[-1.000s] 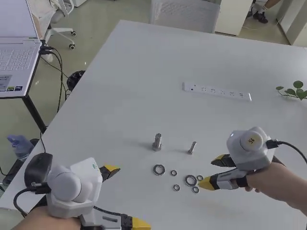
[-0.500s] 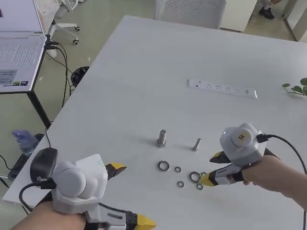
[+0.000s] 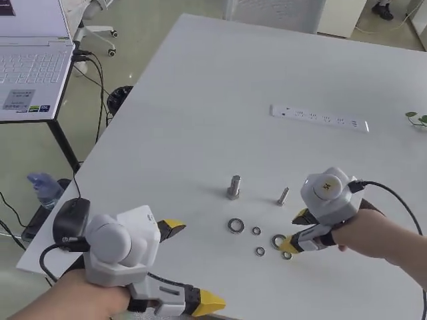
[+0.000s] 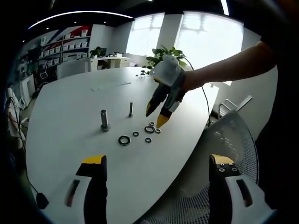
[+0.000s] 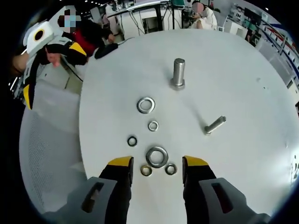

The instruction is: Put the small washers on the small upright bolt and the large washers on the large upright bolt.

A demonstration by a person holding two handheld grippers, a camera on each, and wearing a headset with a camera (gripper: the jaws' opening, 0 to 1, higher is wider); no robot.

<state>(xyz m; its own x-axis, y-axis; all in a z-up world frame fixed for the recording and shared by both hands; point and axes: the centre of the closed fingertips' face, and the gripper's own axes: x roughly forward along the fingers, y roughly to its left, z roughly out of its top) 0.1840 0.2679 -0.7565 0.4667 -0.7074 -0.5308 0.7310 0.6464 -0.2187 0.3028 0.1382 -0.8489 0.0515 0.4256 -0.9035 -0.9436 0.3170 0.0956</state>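
Tilted down, right gripper (image 3: 293, 232), jaws apart, straddles large washer (image 5: 157, 157) — left gripper (image 3: 193, 265) gapes too.

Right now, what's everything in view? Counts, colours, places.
large bolt: 1, silver, upright, mid-table
small bolt: 1, silver, upright, right of the large bolt
large washers: 2, silver, flat, nearer than the bolts; one at the right gripper's tips
small washers: 4, silver to dark, scattered among them
power strip: 1, white, far side
table: 1, white
laptop: 1, white, side desk, left
left gripper: yellow tips, open, near edge
right gripper: yellow tips, open, at the washers
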